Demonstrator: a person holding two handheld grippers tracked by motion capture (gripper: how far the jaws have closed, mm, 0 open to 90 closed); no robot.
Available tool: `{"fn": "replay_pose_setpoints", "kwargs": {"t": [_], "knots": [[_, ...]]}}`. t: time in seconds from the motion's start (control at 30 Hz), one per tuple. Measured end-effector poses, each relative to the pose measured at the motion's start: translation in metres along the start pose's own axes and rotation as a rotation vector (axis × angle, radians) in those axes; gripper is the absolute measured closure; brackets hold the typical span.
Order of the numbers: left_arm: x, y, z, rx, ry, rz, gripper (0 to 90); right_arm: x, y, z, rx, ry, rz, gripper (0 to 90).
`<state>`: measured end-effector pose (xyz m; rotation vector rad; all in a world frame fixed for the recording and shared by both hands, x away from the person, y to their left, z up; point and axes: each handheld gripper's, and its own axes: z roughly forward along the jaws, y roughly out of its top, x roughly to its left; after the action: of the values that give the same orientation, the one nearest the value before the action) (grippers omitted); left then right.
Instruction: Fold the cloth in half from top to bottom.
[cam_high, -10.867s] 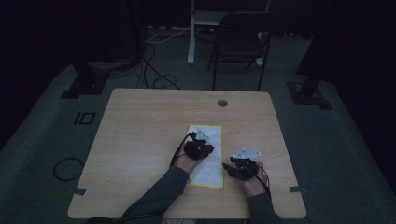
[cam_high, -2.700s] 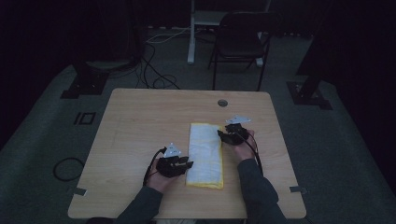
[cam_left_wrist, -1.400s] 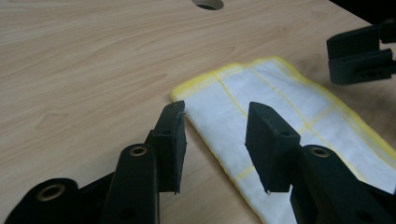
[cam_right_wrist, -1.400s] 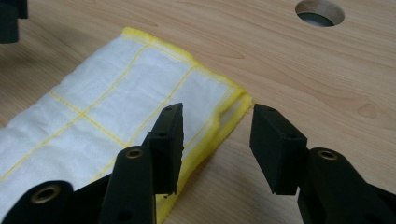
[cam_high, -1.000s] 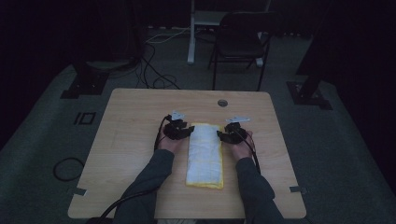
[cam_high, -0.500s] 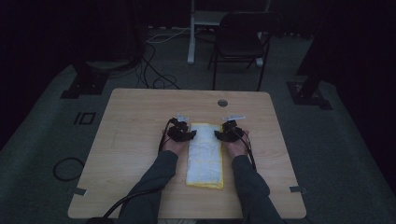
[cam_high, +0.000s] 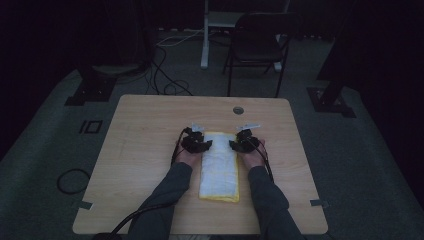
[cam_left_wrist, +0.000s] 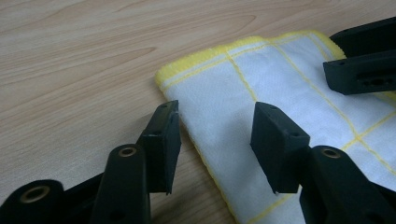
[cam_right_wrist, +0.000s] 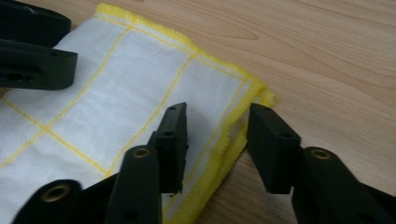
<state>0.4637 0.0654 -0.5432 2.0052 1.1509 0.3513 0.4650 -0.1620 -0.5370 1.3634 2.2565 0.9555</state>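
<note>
While the folded white cloth (cam_high: 219, 167), woven and edged and gridded in yellow stitching, lies flat mid-table (cam_high: 150, 125), my left gripper (cam_left_wrist: 217, 135) straddles its far-left edge, jaws apart; my right gripper (cam_right_wrist: 217, 140), jaws just narrowing but not pinching, brackets the far-right hem.

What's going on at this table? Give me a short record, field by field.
Surface: wooden table
Item: folded white cloth with yellow edging
Left gripper: jaws open, straddling the cloth's left edge near its far corner
Right gripper: jaws have just been closing, astride the cloth's right edge, not yet pinching it
Likely next: both probably pinch the far corners to fold or lift
</note>
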Motion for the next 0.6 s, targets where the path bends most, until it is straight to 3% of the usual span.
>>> {"fn": "replay_pose_setpoints", "kwargs": {"t": [0.2, 0.33, 0.43, 0.6], "knots": [[-0.0034, 0.0034, 0.0008, 0.026, 0.002, 0.002, 61.4, 0.0026, 0.0008, 0.0007, 0.000, 0.029, -0.001, 73.8], [-0.0049, 0.0053, 0.0013, 0.046, -0.015, 0.004, 71.6, -0.0002, 0.0003, 0.0014, -0.003, 0.077, 0.037, 82.0], [-0.0043, 0.0059, 0.0018, 0.054, -0.034, 0.006, 78.8, -0.0029, -0.0003, 0.0018, -0.008, 0.100, 0.061, 84.3], [-0.0058, 0.0090, 0.0017, 0.075, -0.032, 0.027, 83.5, -0.0030, 0.0009, 0.0015, 0.001, 0.099, 0.047, 85.2]]}}
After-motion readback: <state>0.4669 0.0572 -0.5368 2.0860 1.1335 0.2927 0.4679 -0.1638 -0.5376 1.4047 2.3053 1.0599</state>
